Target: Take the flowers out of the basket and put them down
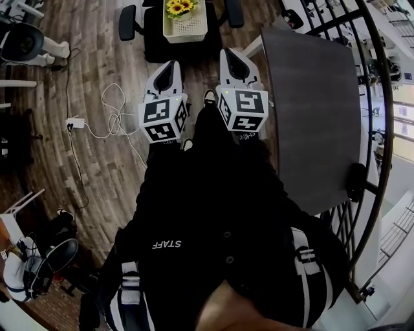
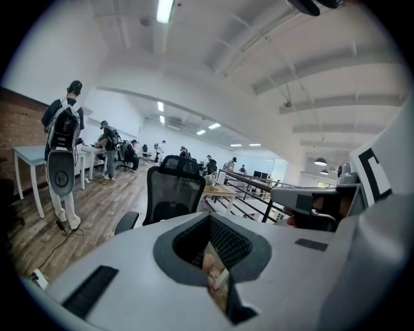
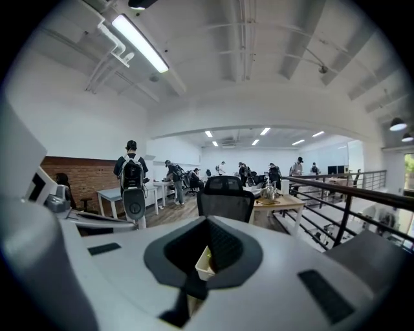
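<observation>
**Progress.** No part of the task is done. The flowers (image 1: pixel 180 7), yellow-headed, stand in the white basket (image 1: pixel 191 29) at the far end of the head view. The basket appears to rest on the seat of a black office chair (image 1: pixel 127 22). Nothing has been lifted out or laid down.

**Grippers.** The left gripper (image 1: pixel 170 64) and right gripper (image 1: pixel 231 53) are held side by side in front of the person, both aimed toward the basket and well apart from it. On each, the fingers are brought together with nothing between them. The right gripper view shows a corner of the basket beyond the closed fingers, not within them.

**Remaining.** Judged from this: approach, open the fingers, take the stems, lift them clear of the rim, set them down.

**Surroundings.** A dark grey tabletop (image 1: pixel 310 110) lies to the right, bare in the part seen, and looks the likeliest place to set them. A black railing (image 1: pixel 381 129) runs beyond it. A white cable (image 1: pixel 113 116) trails loose across the wooden floor (image 1: pixel 97 58) on the left, off the direct line. The chair's armrests flank the basket and may crowd a side approach.
</observation>
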